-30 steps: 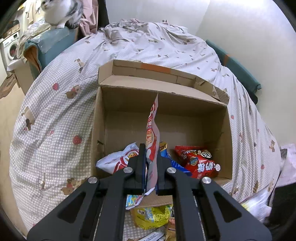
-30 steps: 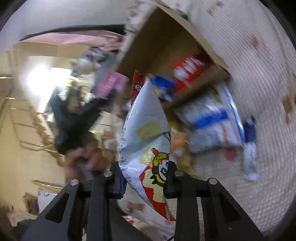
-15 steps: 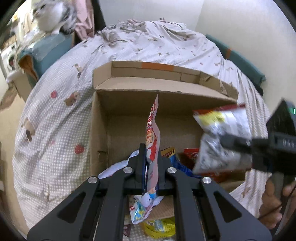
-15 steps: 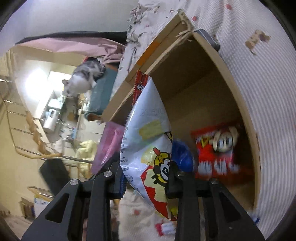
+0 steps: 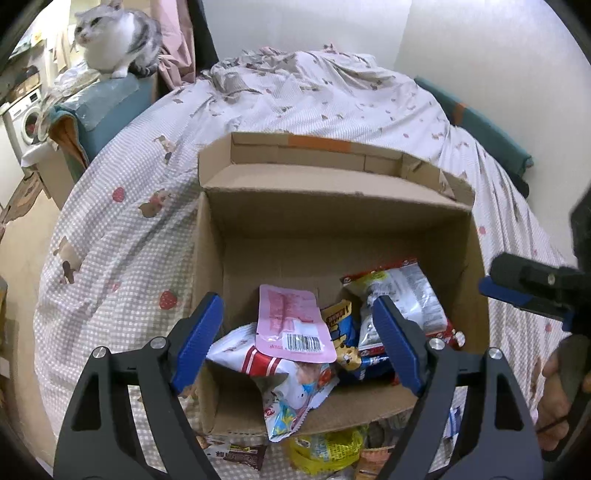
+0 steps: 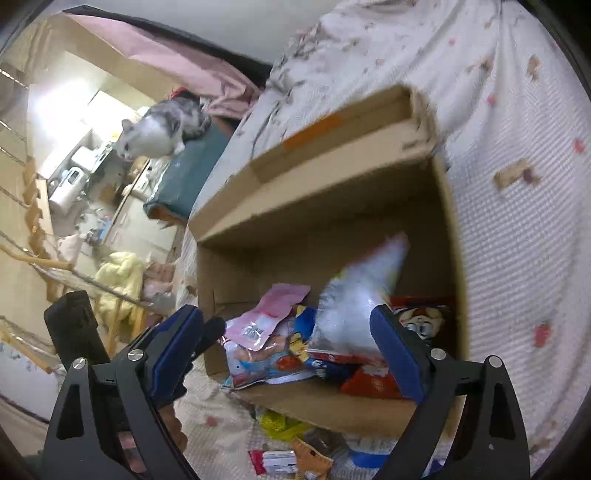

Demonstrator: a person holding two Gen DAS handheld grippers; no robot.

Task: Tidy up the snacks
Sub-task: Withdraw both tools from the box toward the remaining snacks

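Observation:
An open cardboard box (image 5: 332, 206) lies on the bed; it also shows in the right wrist view (image 6: 325, 192). Inside are several snack packs. A pink pouch (image 5: 291, 321) lies on top of a white and red bag (image 5: 236, 350). A silver bag (image 5: 399, 299) lies at the right, blurred in the right wrist view (image 6: 354, 306). My left gripper (image 5: 299, 343) is open and empty over the box's near edge. My right gripper (image 6: 291, 350) is open and empty above the box; it also shows at the right of the left wrist view (image 5: 517, 291).
Several loose snack packs (image 5: 321, 450) lie on the bed in front of the box, also in the right wrist view (image 6: 280, 458). A grey and white cat (image 5: 114, 33) sits on a teal cabinet (image 5: 107, 107) left of the bed. A wall runs along the right.
Both grippers opened. The pink pouch left my left gripper and lies in the box. The silver bag left my right gripper and dropped into the box.

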